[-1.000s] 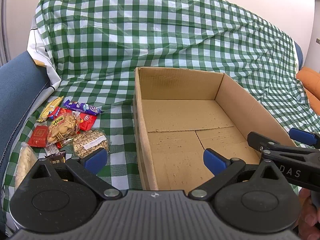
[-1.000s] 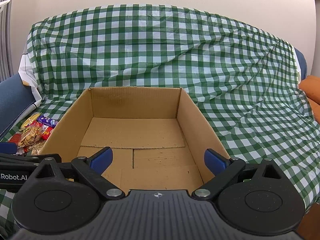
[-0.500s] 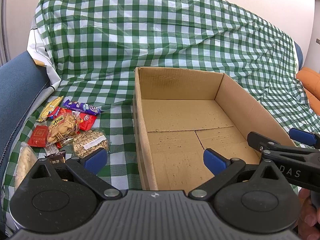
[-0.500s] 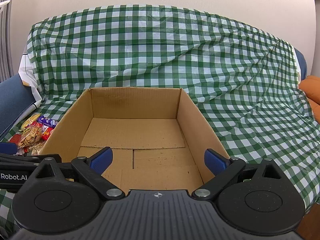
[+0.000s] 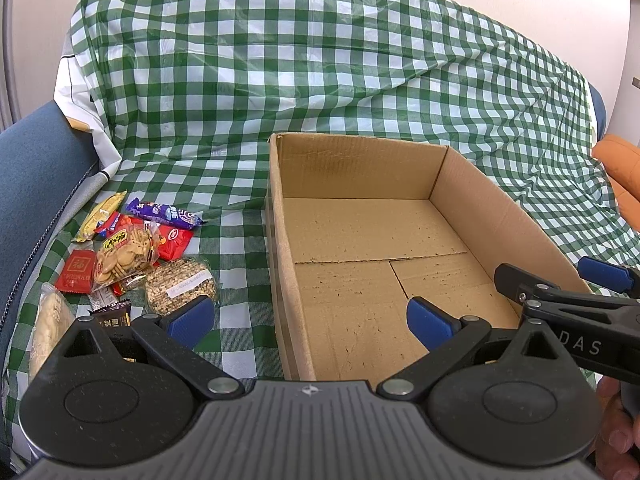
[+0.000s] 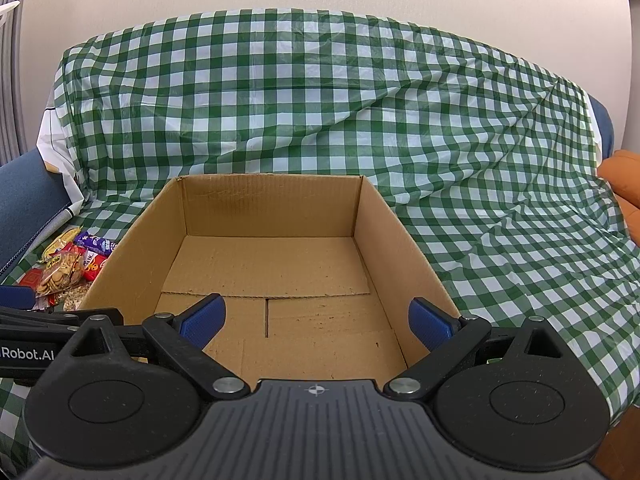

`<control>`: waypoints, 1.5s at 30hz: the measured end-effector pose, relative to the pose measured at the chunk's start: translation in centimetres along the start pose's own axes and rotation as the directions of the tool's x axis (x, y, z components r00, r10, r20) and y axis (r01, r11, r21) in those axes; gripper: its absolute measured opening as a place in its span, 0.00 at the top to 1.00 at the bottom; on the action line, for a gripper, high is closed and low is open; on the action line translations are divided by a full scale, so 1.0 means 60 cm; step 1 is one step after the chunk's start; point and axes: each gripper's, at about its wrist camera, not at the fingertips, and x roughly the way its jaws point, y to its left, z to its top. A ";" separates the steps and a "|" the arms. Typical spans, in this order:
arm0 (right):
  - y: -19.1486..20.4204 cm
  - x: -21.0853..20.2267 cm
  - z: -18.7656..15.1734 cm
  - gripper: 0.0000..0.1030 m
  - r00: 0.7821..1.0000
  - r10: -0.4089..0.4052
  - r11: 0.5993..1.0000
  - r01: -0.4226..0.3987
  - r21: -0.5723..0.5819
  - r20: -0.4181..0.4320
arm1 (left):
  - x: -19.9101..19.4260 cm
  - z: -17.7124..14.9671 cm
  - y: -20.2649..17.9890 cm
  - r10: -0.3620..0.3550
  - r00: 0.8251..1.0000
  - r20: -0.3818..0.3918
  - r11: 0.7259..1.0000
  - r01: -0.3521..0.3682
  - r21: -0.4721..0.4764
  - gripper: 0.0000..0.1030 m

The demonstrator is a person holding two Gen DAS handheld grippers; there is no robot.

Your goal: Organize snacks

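Both my tongs released: left gripper (image 5: 308, 318) straddled the cardboard box (image 5: 280, 264) left wall, right gripper (image 6: 316, 318) over it. Snack pile (image 5: 132, 256) lay left of box on checkered cloth (image 5: 320, 80).

A sofa (image 5: 36, 184) draped in a green-and-white checked cloth (image 5: 320, 92) carries everything. On the cloth's seat part sits an open cardboard box (image 5: 280, 264), with nothing inside. Just left of it lies a pile of snack packets (image 5: 132, 252), some overlapping, near the blue armrest.
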 end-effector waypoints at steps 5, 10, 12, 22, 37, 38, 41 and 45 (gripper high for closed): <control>0.000 0.000 0.000 0.05 1.000 0.000 1.000 0.000 0.001 -0.001 | 0.000 0.000 0.000 0.000 1.000 0.000 1.000 0.000 0.000 0.01; 0.000 -0.001 0.000 0.05 1.000 0.000 1.000 0.000 0.000 0.000 | 0.000 0.000 0.000 0.000 1.000 -0.001 1.000 0.000 -0.001 0.01; 0.000 -0.001 0.000 0.05 1.000 0.001 1.000 -0.001 0.001 -0.001 | 0.000 0.001 0.001 -0.001 1.000 -0.001 1.000 0.001 0.000 0.01; 0.000 -0.001 0.000 0.05 1.000 0.001 1.000 -0.001 0.001 0.000 | 0.000 0.001 0.001 -0.001 1.000 -0.001 1.000 0.001 -0.001 0.01; 0.028 -0.003 0.011 0.11 0.998 -0.004 1.000 0.002 0.023 0.058 | -0.031 0.006 0.040 0.002 0.998 0.057 0.999 0.000 -0.036 0.32; 0.037 -0.004 0.012 0.13 0.997 0.001 1.000 -0.003 0.017 0.073 | -0.036 0.006 0.051 -0.003 0.998 0.056 0.999 0.005 -0.042 0.49; 0.065 -0.007 0.018 0.23 0.992 0.048 0.998 -0.051 0.028 0.115 | -0.047 0.023 0.095 -0.020 1.000 0.009 0.996 0.020 -0.085 0.77; 0.112 -0.010 0.033 0.27 0.984 0.118 0.993 -0.120 0.006 0.132 | -0.064 0.077 0.172 0.033 0.999 -0.001 0.995 -0.033 -0.092 0.76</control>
